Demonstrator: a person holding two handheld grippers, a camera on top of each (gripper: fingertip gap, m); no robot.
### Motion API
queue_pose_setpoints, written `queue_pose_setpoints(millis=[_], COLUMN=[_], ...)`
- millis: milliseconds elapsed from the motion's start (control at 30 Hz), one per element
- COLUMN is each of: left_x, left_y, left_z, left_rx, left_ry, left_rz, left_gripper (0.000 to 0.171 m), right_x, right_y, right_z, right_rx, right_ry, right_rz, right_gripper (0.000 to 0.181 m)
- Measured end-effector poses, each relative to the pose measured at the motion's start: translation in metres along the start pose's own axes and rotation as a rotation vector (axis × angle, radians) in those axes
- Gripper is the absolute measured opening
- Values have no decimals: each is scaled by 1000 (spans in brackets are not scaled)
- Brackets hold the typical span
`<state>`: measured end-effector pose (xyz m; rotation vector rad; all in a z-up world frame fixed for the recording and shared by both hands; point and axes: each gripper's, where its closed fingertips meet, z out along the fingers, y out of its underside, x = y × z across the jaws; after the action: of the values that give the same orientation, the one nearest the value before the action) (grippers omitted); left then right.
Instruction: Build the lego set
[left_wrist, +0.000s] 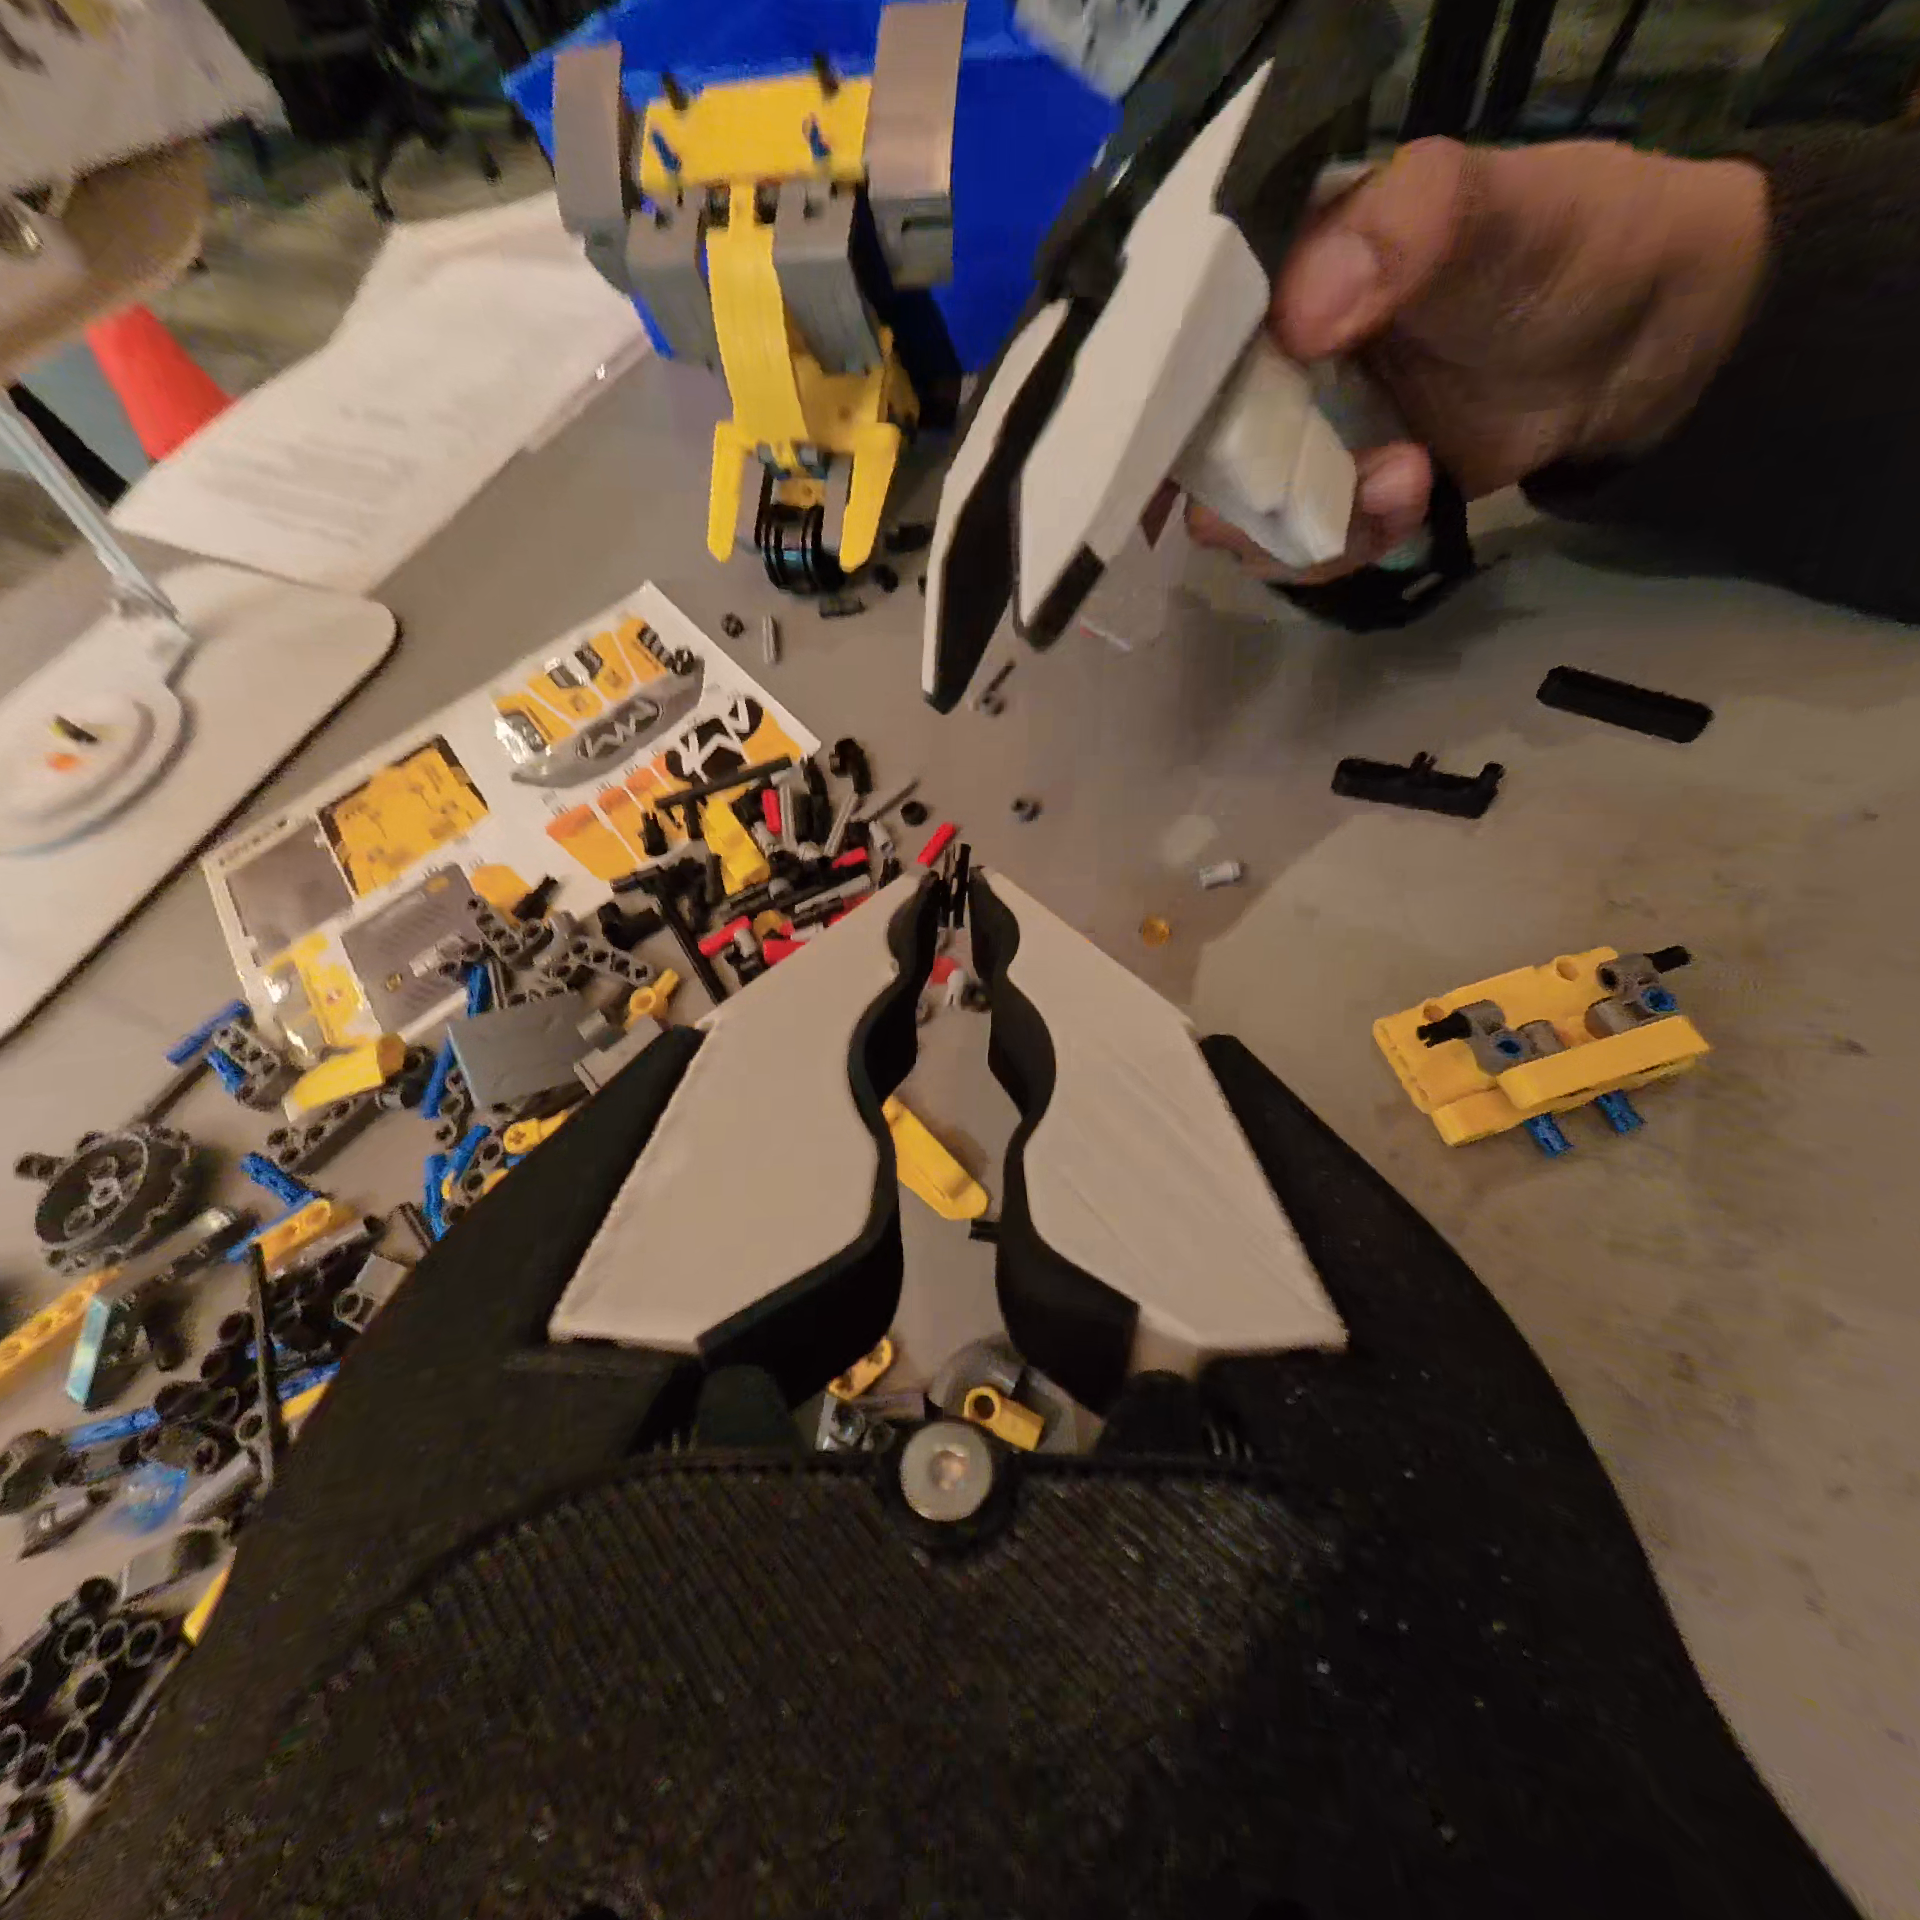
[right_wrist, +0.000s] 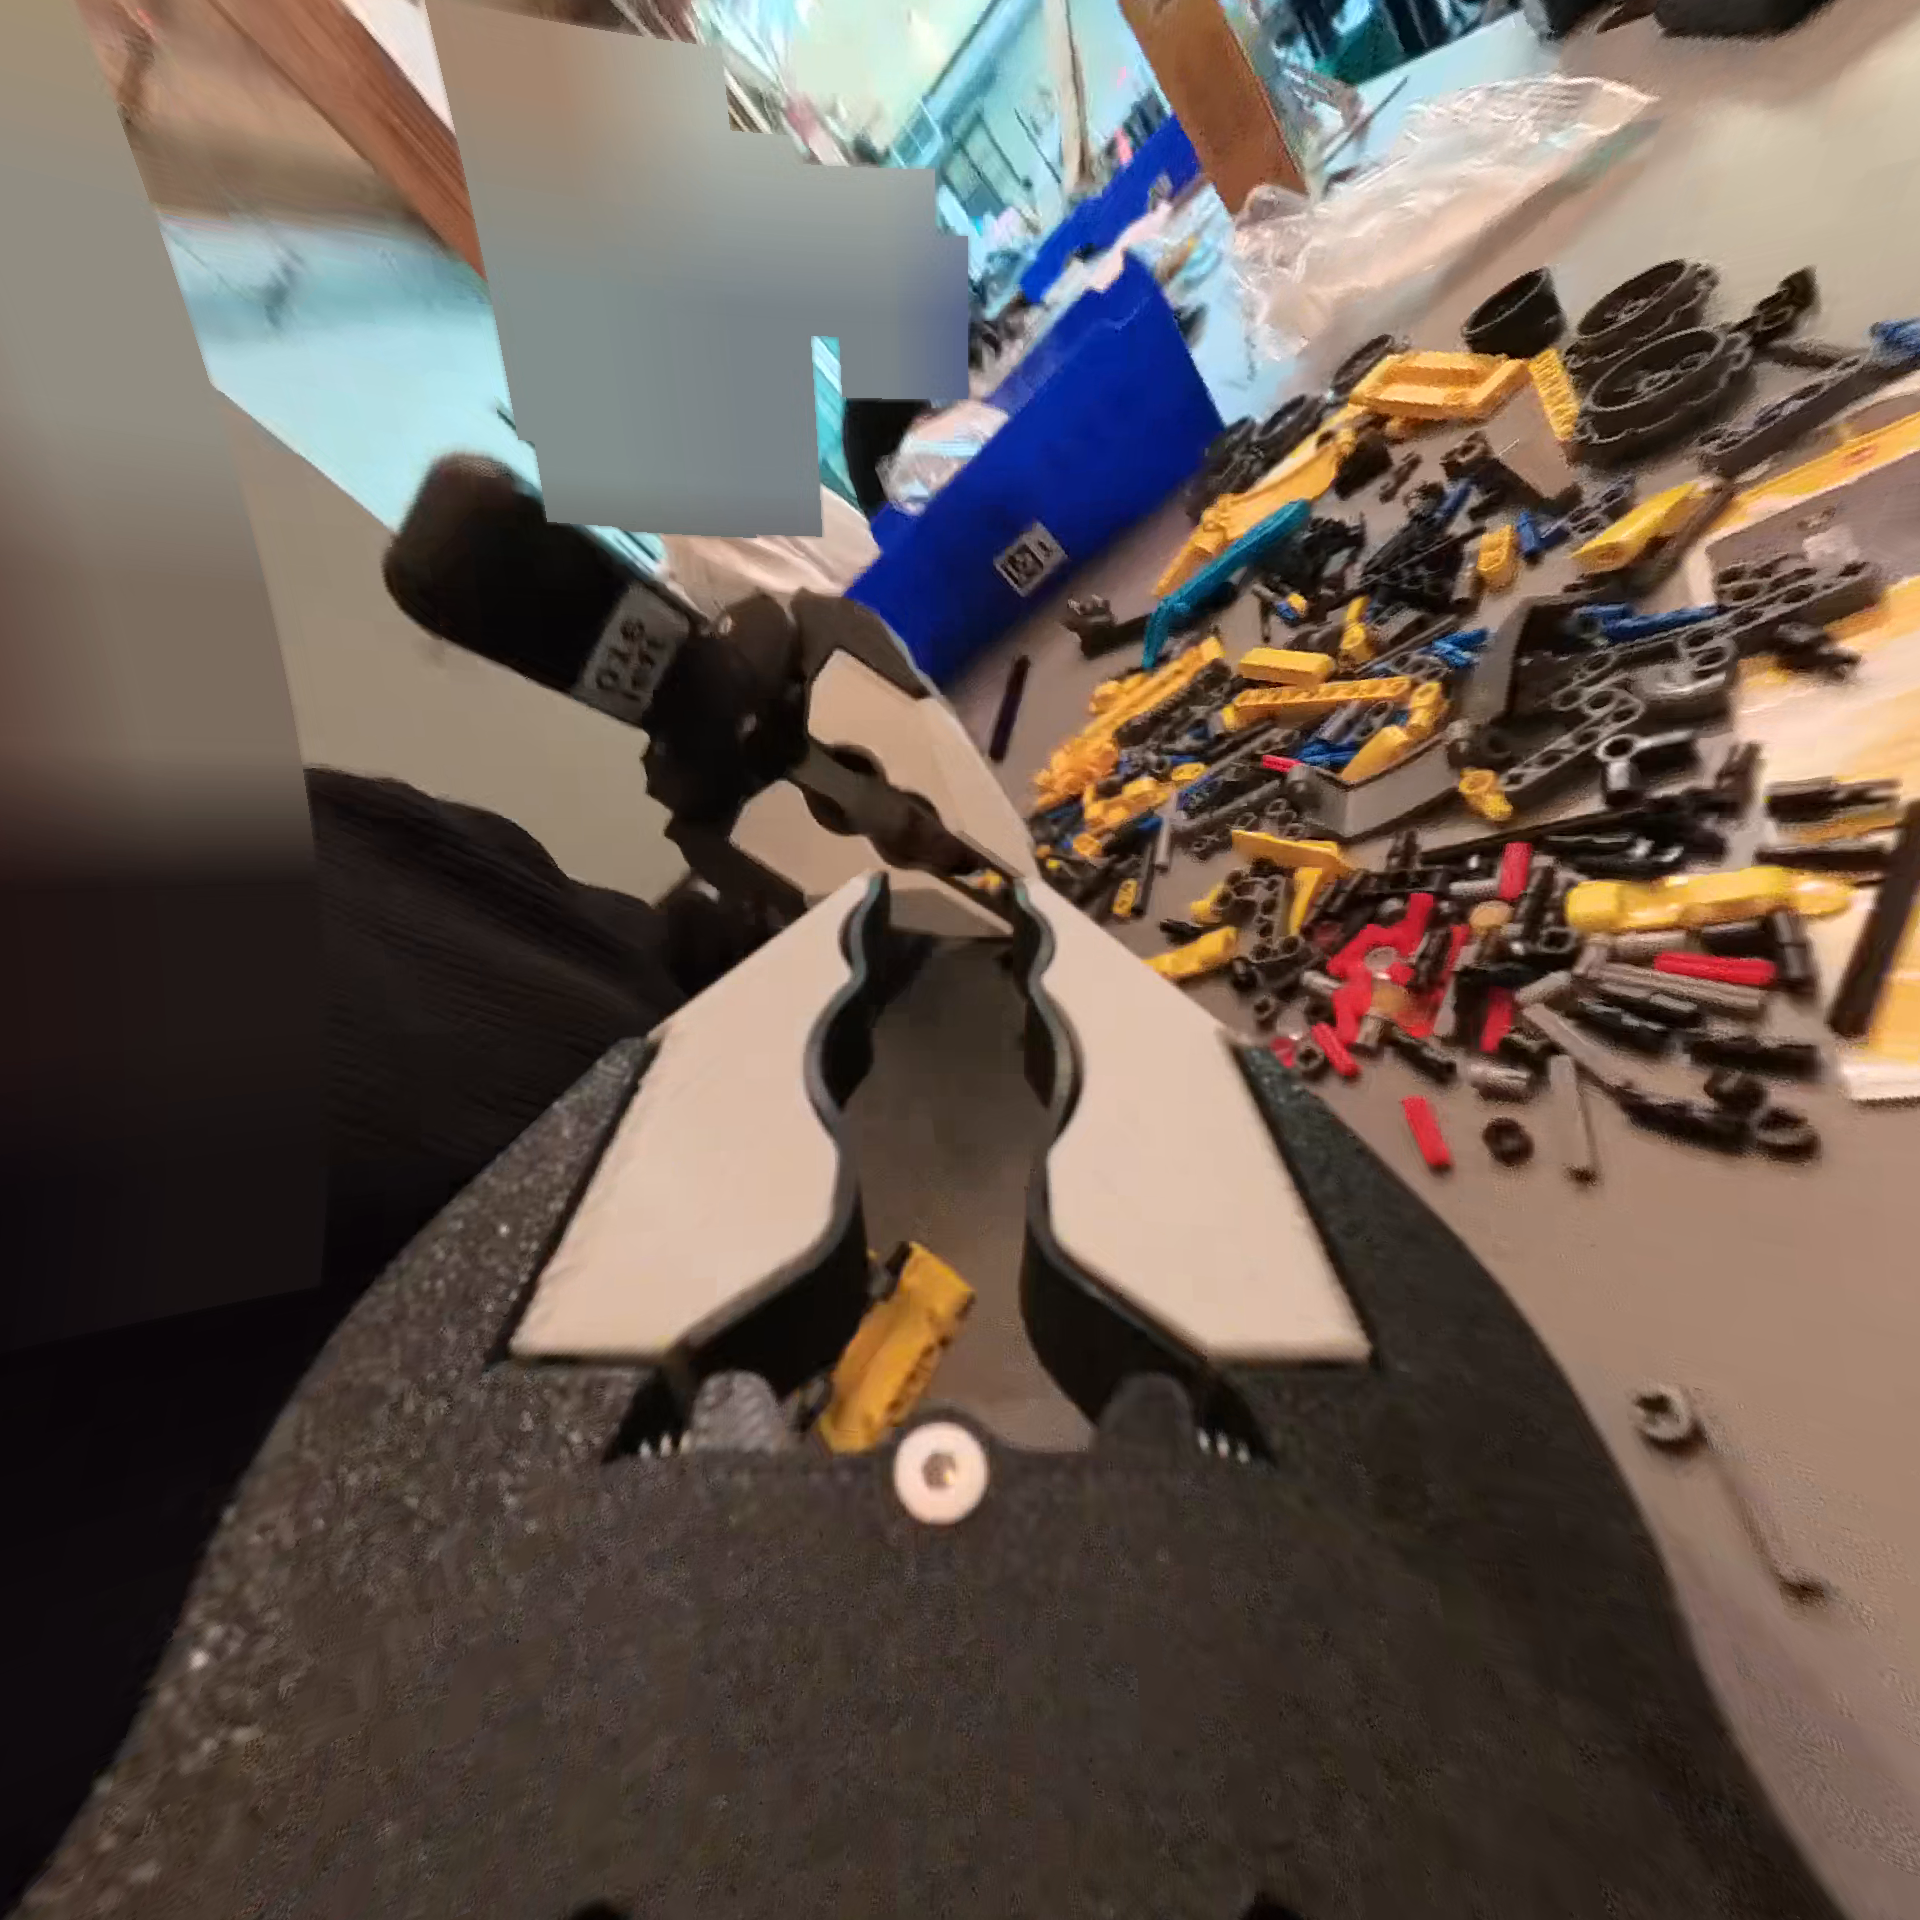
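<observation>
My left gripper (left_wrist: 950, 883) hovers over a pile of small black, red, yellow and grey building parts (left_wrist: 769, 862). Its tips are closed on a small black pin (left_wrist: 952, 878). My right gripper (left_wrist: 995, 657), held by a hand (left_wrist: 1507, 312), points down just beyond it, over bare table. In the right wrist view, the right gripper (right_wrist: 951, 906) has its jaws apart and empty. The left gripper (right_wrist: 992, 883) lies right in front of its tips. A small yellow sub-assembly (left_wrist: 1538, 1039) lies on the table to the right and shows under the right gripper (right_wrist: 904, 1340).
A tall yellow and grey built model (left_wrist: 790, 312) stands before a blue bin (left_wrist: 997, 208). A sticker sheet (left_wrist: 468, 831), white papers (left_wrist: 395, 395), a white stand base (left_wrist: 104, 727) and two black bars (left_wrist: 1413, 784) lie around. The wide parts pile (right_wrist: 1455, 779) and plastic bags (right_wrist: 1434, 177) show right. Across from one pair of fingers to the other is roughly 4 cm.
</observation>
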<state>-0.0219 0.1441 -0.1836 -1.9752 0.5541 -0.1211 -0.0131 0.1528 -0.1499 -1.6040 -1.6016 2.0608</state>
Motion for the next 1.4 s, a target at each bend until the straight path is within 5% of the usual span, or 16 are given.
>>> queue_pose_setpoints(millis=[167, 533, 733, 933, 1067, 1267, 1400], left_x=[6, 14, 15, 25, 22, 21, 23], left_y=[-16, -9, -16, -35, -37, -36, -38], left_z=[-8, -1, -4, -21, -24, -21, -23], left_rx=[80, 29, 97, 241, 259, 250, 261], left_ry=[-18, -33, 30, 267, 249, 211, 218], left_rz=[81, 176, 74, -146, -129, -96, -84], left_gripper=[3, 3, 34, 11, 3, 15, 2], right_x=[4, 7, -4, -21, -24, -24, -25], right_y=[12, 26, 16, 4, 5, 6, 8], right_z=[8, 16, 13, 7, 7, 6, 8], right_rx=[-49, -93, -57, -14, -19, -28, -33], right_ry=[10, -25, -40, -96, -104, -104, -116], right_rz=[65, 144, 61, -34, -38, -29, -15], right_gripper=[19, 3, 2, 3, 3, 3, 3])
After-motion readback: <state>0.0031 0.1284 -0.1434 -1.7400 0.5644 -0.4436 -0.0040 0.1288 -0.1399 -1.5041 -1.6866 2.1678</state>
